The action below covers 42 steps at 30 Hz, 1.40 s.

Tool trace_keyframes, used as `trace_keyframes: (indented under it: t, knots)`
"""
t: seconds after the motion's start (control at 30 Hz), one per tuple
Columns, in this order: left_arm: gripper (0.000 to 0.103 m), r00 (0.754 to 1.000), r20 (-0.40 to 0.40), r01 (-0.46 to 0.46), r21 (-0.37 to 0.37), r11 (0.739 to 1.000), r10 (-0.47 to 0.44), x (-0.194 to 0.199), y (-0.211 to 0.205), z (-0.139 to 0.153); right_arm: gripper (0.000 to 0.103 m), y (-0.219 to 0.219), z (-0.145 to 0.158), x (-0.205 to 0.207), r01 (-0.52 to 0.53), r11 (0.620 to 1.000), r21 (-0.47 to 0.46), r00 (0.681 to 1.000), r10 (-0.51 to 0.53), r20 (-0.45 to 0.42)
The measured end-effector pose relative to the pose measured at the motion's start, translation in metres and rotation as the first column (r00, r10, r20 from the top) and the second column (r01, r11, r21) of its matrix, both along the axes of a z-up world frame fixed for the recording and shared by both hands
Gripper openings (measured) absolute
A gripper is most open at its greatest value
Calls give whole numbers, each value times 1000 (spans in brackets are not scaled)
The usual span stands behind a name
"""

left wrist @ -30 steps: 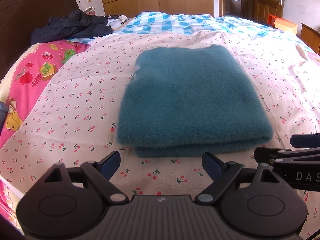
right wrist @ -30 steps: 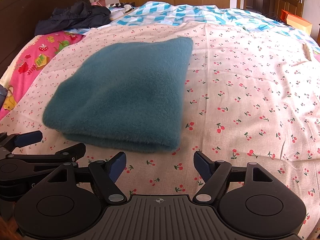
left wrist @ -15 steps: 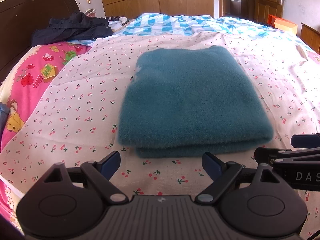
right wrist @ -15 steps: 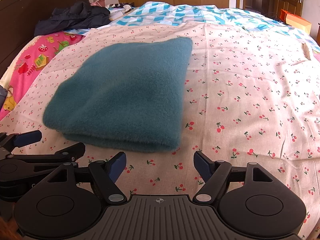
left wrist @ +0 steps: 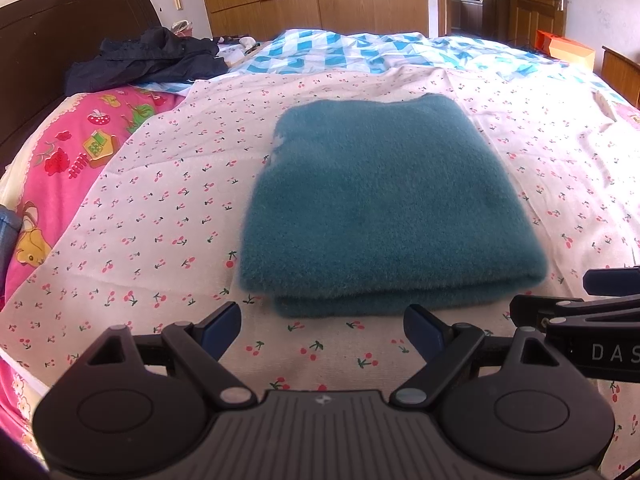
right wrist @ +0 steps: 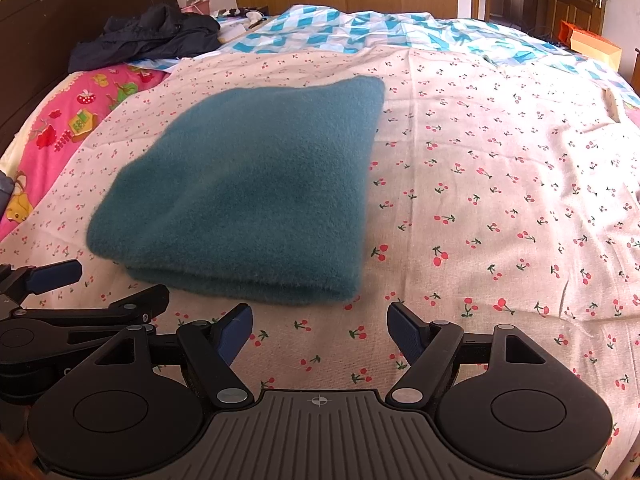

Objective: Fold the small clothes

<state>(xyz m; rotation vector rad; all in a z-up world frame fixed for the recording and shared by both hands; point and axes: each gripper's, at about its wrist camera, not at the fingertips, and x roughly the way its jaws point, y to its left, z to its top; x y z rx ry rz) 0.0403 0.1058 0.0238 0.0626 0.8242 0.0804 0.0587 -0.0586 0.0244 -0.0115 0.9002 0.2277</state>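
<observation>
A fuzzy teal garment (left wrist: 384, 208) lies folded into a neat rectangle on the cherry-print sheet (left wrist: 160, 216); in the right wrist view the teal garment (right wrist: 248, 196) sits left of centre. My left gripper (left wrist: 322, 326) hovers just short of its near folded edge, open, nothing between the blue pads. My right gripper (right wrist: 320, 326) is open too, near the garment's front right corner and not touching it. Each gripper shows at the edge of the other's view: the right gripper (left wrist: 600, 308) and the left gripper (right wrist: 64, 292).
A dark jacket (left wrist: 148, 60) is heaped at the far left by the brown headboard (left wrist: 60, 52). A pink cartoon quilt (left wrist: 60, 168) lies left, a blue-and-white checked cover (left wrist: 360, 52) beyond. An orange box (left wrist: 568, 48) and wooden doors stand far right.
</observation>
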Motion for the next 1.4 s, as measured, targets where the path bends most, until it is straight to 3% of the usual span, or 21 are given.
trace_keyframes:
  t: [1.4]
  knots:
    - [90, 1000, 10, -7, -6, 1000, 7, -3, 1, 1, 76, 6, 2, -2, 8, 1000, -12, 1000, -8, 6]
